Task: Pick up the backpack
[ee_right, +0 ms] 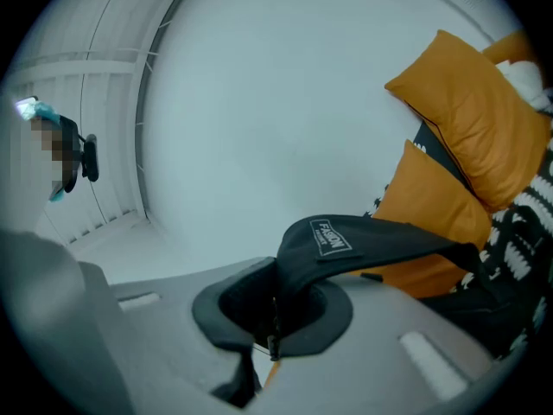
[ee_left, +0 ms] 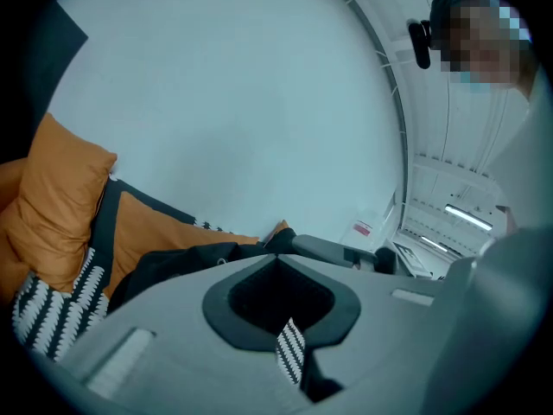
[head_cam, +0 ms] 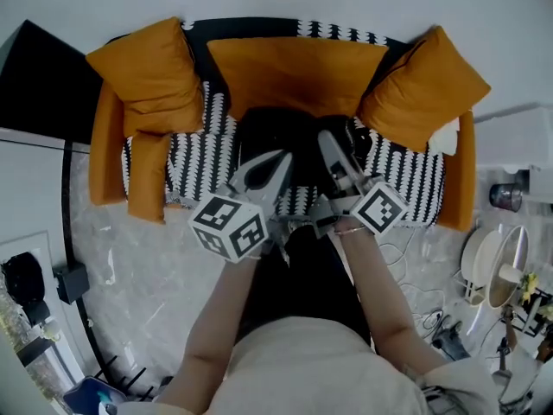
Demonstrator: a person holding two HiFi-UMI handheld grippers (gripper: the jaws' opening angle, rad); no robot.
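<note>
"Looking at the centre of the head view, where is the black fabric backpack (head_cam: 285, 132)?"

"Right there, over the black-and-white patterned seat (head_cam: 194, 158) of the orange sofa (head_cam: 105, 145), just below the orange back cushion (head_cam: 294, 72) in the frame. A loose orange pillow (head_cam: 151, 76) sits at upper left, and a second orange pillow (head_cam: 423, 89) at upper right."

"And the right gripper (ee_right: 275, 305)?"

"Clenched. In the right gripper view its jaws are pressed together on the backpack's black strap (ee_right: 371, 240), the one with a small sewn label. The strap runs off to the right of the frame toward the bag's body at lower right, with the white wall (ee_right: 259, 102) behind."

"The left gripper (ee_left: 278, 294)?"

"Its jaws are drawn together too. In the left gripper view, black material fills the hollow between the pads. The backpack's dark fabric reaches from the left of the frame up to the jaw tips, so it reads as a grasp on the bag. A sliver of the patterned seat shows through the slit below."

"Are they side by side?"

"Yes, near each other at frame centre, with the marker cubes toward the person's forearms (head_cam: 380, 309)."
</note>
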